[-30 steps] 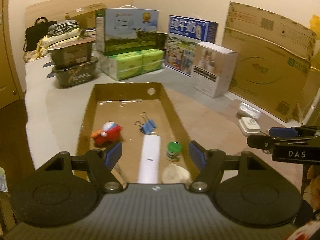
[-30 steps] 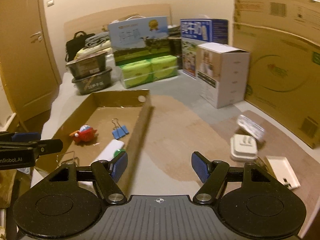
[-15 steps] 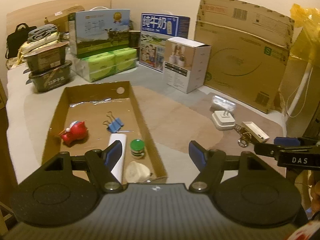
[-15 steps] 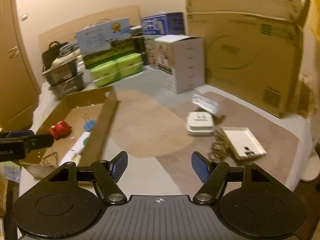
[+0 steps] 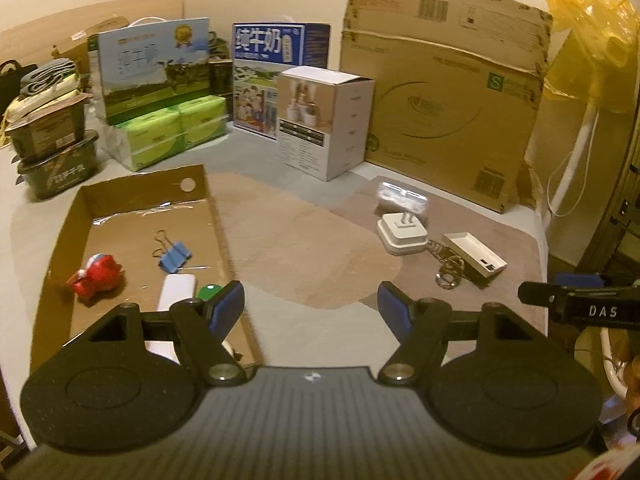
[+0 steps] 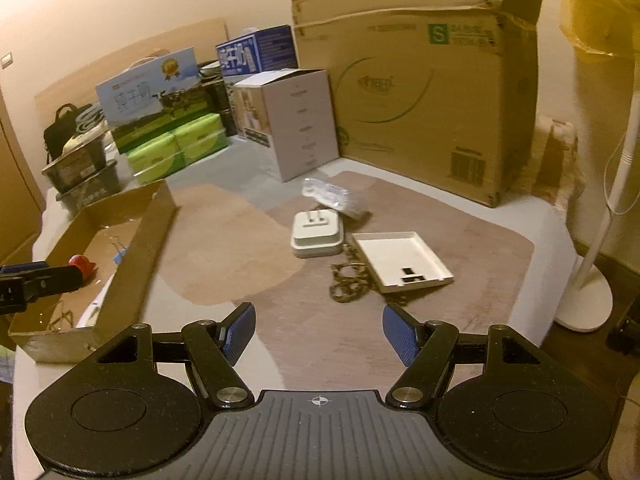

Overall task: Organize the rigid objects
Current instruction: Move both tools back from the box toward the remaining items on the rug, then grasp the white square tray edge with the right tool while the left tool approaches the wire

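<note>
Right now both tools hang empty over the brown-and-grey mat: the left hand-held gripper and the right hand-held gripper each show blue pads standing wide apart with nothing between them.

Largest of the task's things is the shallow brown cardboard tray, in the left half of the left wrist view; it looks light and bendy at the walls, so I would not drag it by one edge. It already holds a red toy, a blue binder clip and a white bar.

Still loose on the mat, in the middle right of both views, lie four pieces. The flat white rectangular power bank looks dense, stiff and smooth; its long edges seem the safest place to pinch. Just beside it sits the white square plug adapter, prongs up, rigid and blocky; take it by its flat sides, not the prongs. Behind it, the clear plastic packet is probably slippery and crushable. The brassy metal chain, touching the power bank, will sag and slide.
</note>
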Available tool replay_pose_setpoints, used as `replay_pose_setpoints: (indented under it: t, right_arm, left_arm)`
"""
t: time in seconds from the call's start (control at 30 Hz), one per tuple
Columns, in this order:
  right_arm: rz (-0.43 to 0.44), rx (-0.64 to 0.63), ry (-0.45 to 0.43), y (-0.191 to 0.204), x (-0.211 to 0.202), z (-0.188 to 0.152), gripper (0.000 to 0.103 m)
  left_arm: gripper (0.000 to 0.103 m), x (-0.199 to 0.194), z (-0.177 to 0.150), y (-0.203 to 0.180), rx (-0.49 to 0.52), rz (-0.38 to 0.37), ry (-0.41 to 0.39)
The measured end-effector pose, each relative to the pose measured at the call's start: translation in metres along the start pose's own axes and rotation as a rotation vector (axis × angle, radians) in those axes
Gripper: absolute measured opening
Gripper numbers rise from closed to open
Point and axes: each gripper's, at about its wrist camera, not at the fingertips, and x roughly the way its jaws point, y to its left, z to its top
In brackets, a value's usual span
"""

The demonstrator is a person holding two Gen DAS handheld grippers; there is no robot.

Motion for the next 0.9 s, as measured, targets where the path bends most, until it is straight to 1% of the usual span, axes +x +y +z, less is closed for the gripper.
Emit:
replay_pose_setpoints:
  t: [0.27, 0.47, 0.63, 0.77, 0.9]
  right_arm:
    - [-0.028, 0.017, 0.0, -0.031, 0.0, 0.003, 0.07]
    - [-0.039, 0.009, 0.018, -0.053, 0.01, 0.006, 0.07]
    - [-0.017, 0.0, 0.039, -0.071, 0.025, 0.01, 0.071]
    - [0.006, -0.008, 0.053, -0.084, 0.039, 0.015, 0.079]
    - [0.034, -0.022, 0.077, -0.095, 0.058, 0.023, 0.083]
  left_arm:
    - [0.07, 0.018, 0.001, -0.017, 0.03, -0.04, 0.024]
    - [0.07, 0.04, 0.002, -0.031, 0.056, -0.067, 0.047]
    - [0.07, 0.063, 0.003, -0.048, 0.091, -0.102, 0.06]
    - [0.07, 0.084, 0.005, -0.063, 0.123, -0.122, 0.08]
    - [0.07, 0.104, 0.008, -0.074, 0.143, -0.145, 0.086]
